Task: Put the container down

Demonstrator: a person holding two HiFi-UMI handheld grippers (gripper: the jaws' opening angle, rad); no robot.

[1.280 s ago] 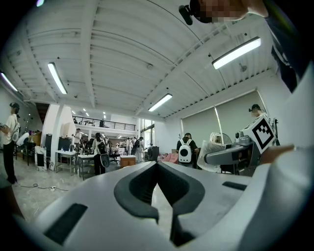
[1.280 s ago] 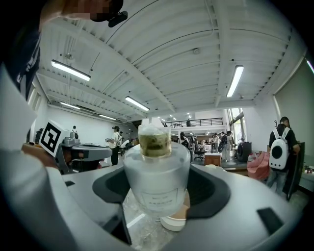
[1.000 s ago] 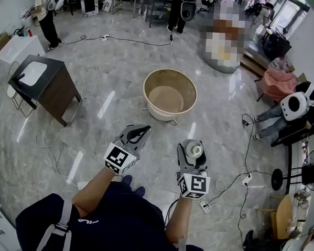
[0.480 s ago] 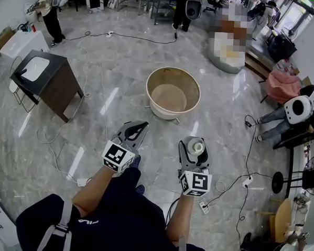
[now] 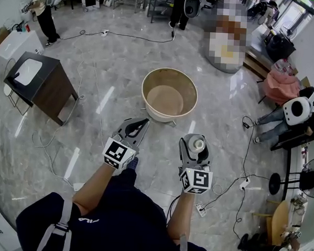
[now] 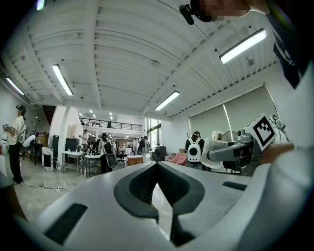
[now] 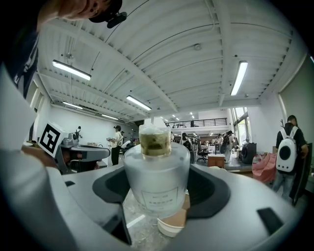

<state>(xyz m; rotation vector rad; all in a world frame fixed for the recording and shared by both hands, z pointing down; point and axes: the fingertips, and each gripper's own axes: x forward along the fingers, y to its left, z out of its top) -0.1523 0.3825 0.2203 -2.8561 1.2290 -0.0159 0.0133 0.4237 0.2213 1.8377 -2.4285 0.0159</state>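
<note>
R gripper (image 5: 194, 142) clamps container (image 7: 156, 179); L gripper (image 6: 157, 165) closed

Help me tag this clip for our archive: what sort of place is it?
Probably a big open-plan lab or workshop hall. It has a polished stone floor strewn with cables, desks at the far end, and strip lights overhead above a mezzanine.

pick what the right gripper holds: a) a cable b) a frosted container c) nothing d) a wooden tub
b: the container sits clamped between the jaws of the right gripper.
</note>
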